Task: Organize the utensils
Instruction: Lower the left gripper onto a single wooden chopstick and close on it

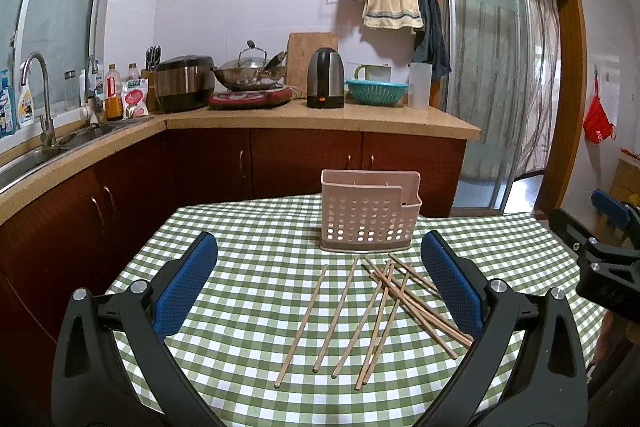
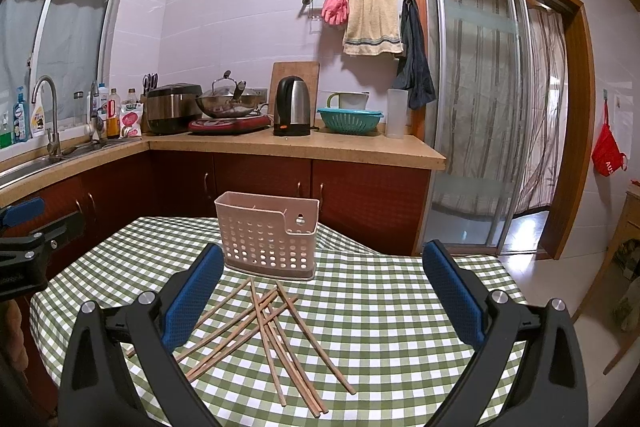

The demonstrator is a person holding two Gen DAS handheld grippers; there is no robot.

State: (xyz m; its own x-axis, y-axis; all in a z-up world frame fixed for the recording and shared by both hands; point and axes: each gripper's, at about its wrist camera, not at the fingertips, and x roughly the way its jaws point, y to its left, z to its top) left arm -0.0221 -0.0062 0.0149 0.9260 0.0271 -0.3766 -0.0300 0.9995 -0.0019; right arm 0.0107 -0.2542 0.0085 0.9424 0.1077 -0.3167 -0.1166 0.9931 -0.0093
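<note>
Several wooden chopsticks (image 1: 360, 311) lie scattered on the green checked tablecloth (image 1: 256, 267), some crossed. Behind them stands a pink perforated utensil holder (image 1: 370, 223), upright. My left gripper (image 1: 318, 247) is open and empty, held above the near side of the chopsticks. In the right wrist view the chopsticks (image 2: 272, 331) lie in front of the holder (image 2: 268, 241). My right gripper (image 2: 324, 259) is open and empty, above and right of the pile. The right gripper also shows at the left wrist view's right edge (image 1: 608, 267).
The table (image 2: 400, 307) stands before an L-shaped kitchen counter (image 1: 320, 117) with a sink (image 1: 40, 155), rice cooker, wok, kettle (image 1: 325, 77) and teal colander. A sliding glass door (image 2: 492, 107) is at the right. The table's edges fall away left and right.
</note>
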